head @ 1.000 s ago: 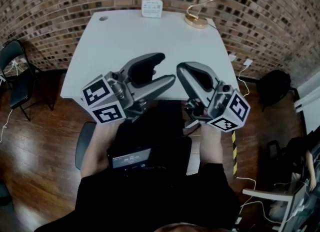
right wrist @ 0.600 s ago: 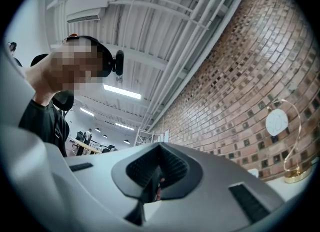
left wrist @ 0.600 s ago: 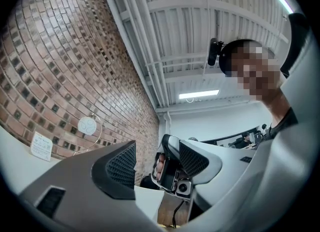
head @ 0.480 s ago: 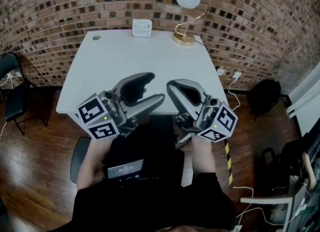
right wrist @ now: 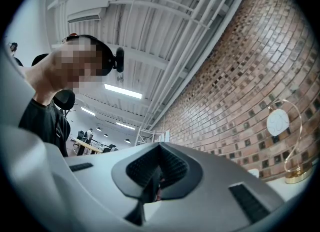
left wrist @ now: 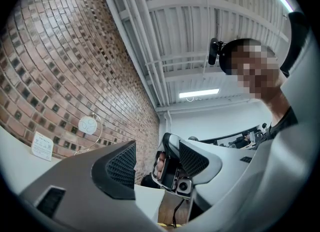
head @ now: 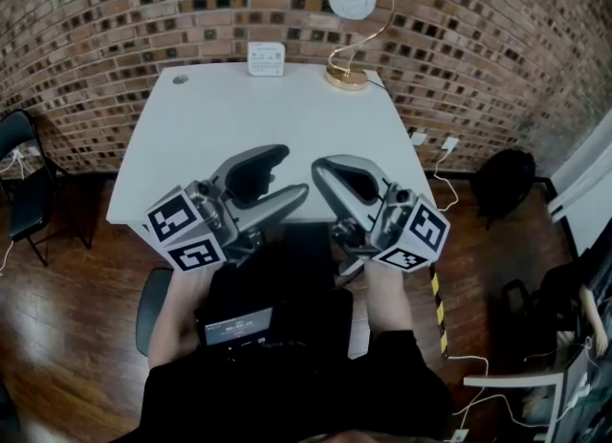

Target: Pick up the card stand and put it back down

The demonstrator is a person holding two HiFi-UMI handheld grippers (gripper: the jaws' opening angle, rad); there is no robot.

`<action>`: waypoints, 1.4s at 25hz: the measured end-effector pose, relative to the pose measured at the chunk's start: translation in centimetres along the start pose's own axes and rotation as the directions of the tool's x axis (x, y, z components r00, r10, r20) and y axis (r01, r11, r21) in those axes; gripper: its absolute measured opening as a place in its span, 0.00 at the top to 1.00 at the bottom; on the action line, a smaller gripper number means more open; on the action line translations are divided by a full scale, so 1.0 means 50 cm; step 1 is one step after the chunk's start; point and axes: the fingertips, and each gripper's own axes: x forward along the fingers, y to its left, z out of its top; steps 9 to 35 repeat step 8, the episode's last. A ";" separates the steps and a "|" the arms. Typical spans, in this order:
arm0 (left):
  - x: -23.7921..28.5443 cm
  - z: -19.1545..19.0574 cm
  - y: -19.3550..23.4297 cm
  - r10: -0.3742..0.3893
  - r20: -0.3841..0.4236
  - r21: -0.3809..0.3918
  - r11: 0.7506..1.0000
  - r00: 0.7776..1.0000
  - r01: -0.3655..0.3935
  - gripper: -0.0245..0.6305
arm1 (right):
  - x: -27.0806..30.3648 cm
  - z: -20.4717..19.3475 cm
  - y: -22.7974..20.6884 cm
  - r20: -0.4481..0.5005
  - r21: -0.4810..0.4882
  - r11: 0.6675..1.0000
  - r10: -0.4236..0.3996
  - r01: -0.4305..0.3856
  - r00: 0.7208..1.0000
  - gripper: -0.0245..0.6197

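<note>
The card stand (head: pixel 266 58) is a small white card holder, upright at the far edge of the white table (head: pixel 220 135) against the brick wall; it also shows at the lower left of the left gripper view as the card stand (left wrist: pixel 42 146). Both grippers hover over the table's near edge, far from it. My left gripper (head: pixel 295 173) is open with nothing in it; through its gap (left wrist: pixel 157 163) I see the other gripper. My right gripper (head: pixel 318 168) is shut, its ribbed pads pressed together (right wrist: pixel 159 168) on nothing.
A gold arc lamp (head: pixel 349 11) with a round white shade stands at the table's far right, next to the card stand. A black chair (head: pixel 24 164) sits left of the table, and a dark bag (head: pixel 512 178) and wall plugs (head: pixel 445 144) are on the right. A small screen device (head: pixel 234 321) hangs at the person's chest.
The head view has shifted, so the table, card stand and lamp sit lower in the picture. Both grippers keep the same pose and place.
</note>
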 end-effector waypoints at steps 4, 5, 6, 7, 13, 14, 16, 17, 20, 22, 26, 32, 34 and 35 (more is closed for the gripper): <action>0.001 -0.001 0.002 0.001 -0.002 -0.002 1.000 1.000 -0.001 0.56 | -0.002 -0.003 -0.003 -0.006 0.009 1.000 0.000 0.000 1.000 0.94; 0.001 -0.001 0.002 0.001 -0.002 -0.003 1.000 1.000 -0.001 0.56 | -0.003 -0.005 -0.002 -0.011 0.015 1.000 0.003 -0.003 1.000 0.94; 0.002 -0.001 0.002 0.001 -0.002 -0.003 1.000 1.000 -0.001 0.56 | -0.004 -0.006 -0.002 -0.013 0.018 1.000 0.005 -0.005 1.000 0.94; 0.002 -0.002 0.002 0.001 -0.002 -0.004 1.000 1.000 -0.001 0.56 | -0.005 -0.007 -0.002 -0.013 0.019 1.000 0.007 -0.006 1.000 0.94; 0.003 -0.003 0.003 0.002 -0.002 -0.004 1.000 1.000 -0.002 0.56 | -0.005 -0.007 -0.003 -0.013 0.019 1.000 0.008 -0.007 1.000 0.94; 0.003 -0.003 0.003 0.002 -0.002 -0.004 1.000 1.000 -0.002 0.56 | -0.005 -0.007 -0.003 -0.013 0.019 1.000 0.008 -0.007 1.000 0.94; 0.003 -0.003 0.003 0.002 -0.002 -0.004 1.000 1.000 -0.002 0.56 | -0.005 -0.007 -0.003 -0.013 0.019 1.000 0.008 -0.007 1.000 0.94; 0.003 -0.003 0.003 0.002 -0.002 -0.004 1.000 1.000 -0.002 0.56 | -0.005 -0.007 -0.003 -0.013 0.019 1.000 0.008 -0.007 1.000 0.94; 0.003 -0.003 0.003 0.002 -0.002 -0.004 1.000 1.000 -0.002 0.56 | -0.005 -0.007 -0.003 -0.013 0.019 1.000 0.008 -0.007 1.000 0.94; 0.003 -0.003 0.003 0.002 -0.002 -0.004 1.000 1.000 -0.002 0.56 | -0.005 -0.007 -0.003 -0.013 0.019 1.000 0.008 -0.007 1.000 0.94; 0.003 -0.003 0.003 0.002 -0.002 -0.004 1.000 1.000 -0.002 0.56 | -0.005 -0.007 -0.003 -0.013 0.019 1.000 0.008 -0.007 1.000 0.94; 0.003 -0.003 0.003 0.002 -0.002 -0.004 1.000 1.000 -0.002 0.56 | -0.005 -0.007 -0.003 -0.013 0.019 1.000 0.008 -0.007 1.000 0.94; 0.003 -0.003 0.003 0.002 -0.002 -0.004 1.000 1.000 -0.002 0.56 | -0.005 -0.007 -0.003 -0.013 0.019 1.000 0.008 -0.007 1.000 0.94; 0.003 -0.003 0.003 0.002 -0.002 -0.004 1.000 1.000 -0.002 0.56 | -0.005 -0.007 -0.003 -0.013 0.019 1.000 0.008 -0.007 1.000 0.94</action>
